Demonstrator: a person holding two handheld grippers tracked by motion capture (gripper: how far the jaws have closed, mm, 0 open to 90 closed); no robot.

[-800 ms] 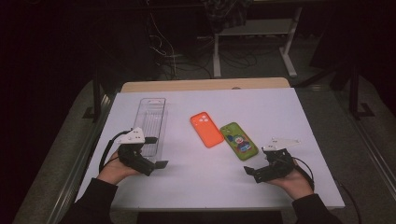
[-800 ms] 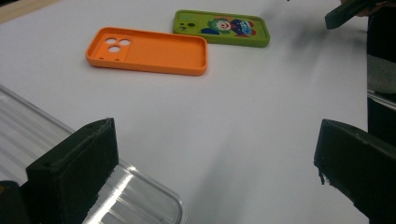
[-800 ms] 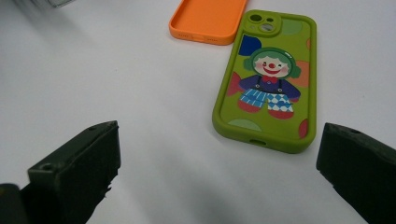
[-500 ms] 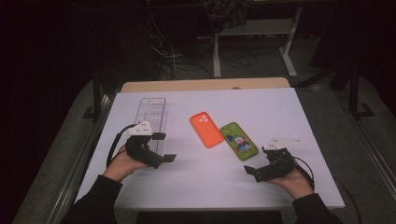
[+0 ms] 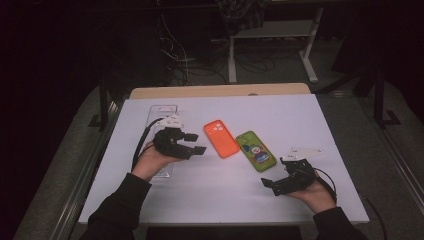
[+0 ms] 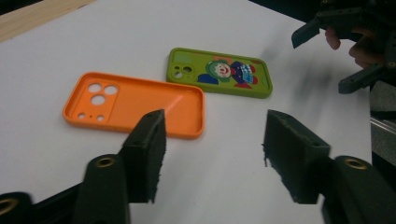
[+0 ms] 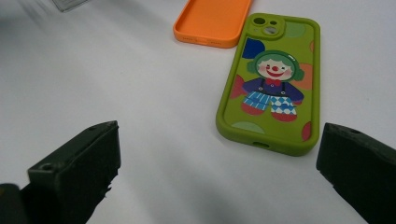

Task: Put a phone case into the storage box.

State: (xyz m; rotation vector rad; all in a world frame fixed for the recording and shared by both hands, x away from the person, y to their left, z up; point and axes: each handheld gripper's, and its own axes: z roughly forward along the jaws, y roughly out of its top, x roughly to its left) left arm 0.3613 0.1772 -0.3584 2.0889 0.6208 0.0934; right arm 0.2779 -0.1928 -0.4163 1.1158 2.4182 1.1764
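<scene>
On the white tabletop point(image 5: 310, 120) two phone cases lie side by side near the middle: an orange case point(image 5: 221, 138) lying with its hollow inside facing up, and at its 4 o'clock, just beside it but apart, a green case point(image 5: 255, 150) printed with a clown figure. In the left claw's view the orange case point(image 6: 135, 104) lies just beyond the left-hand jaw, with the green case point(image 6: 219, 73) past it at 1 o'clock. The left claw point(image 5: 194, 143) is held above the tabletop at 9 o'clock of the orange case, pointing toward it; its jaws stand partly apart with only bare tabletop between them, gripping nothing. Beneath the left hand point(image 5: 152, 161) lies a clear plastic tray point(image 5: 163, 110), whose far end shows at 12 o'clock of the hand. The right claw point(image 5: 270, 183) sits low near the front edge of the tabletop at 5 o'clock of the green case, pointing left, its jaws spread wide and released. In the right claw's view the green case point(image 7: 273, 84) lies between and beyond the two wide-set jaws, nearer the right-hand one, touching neither, and the orange case point(image 7: 214, 21) lies farther off at 11 o'clock of it. The right hand point(image 5: 314, 194) rests on the tabletop.
</scene>
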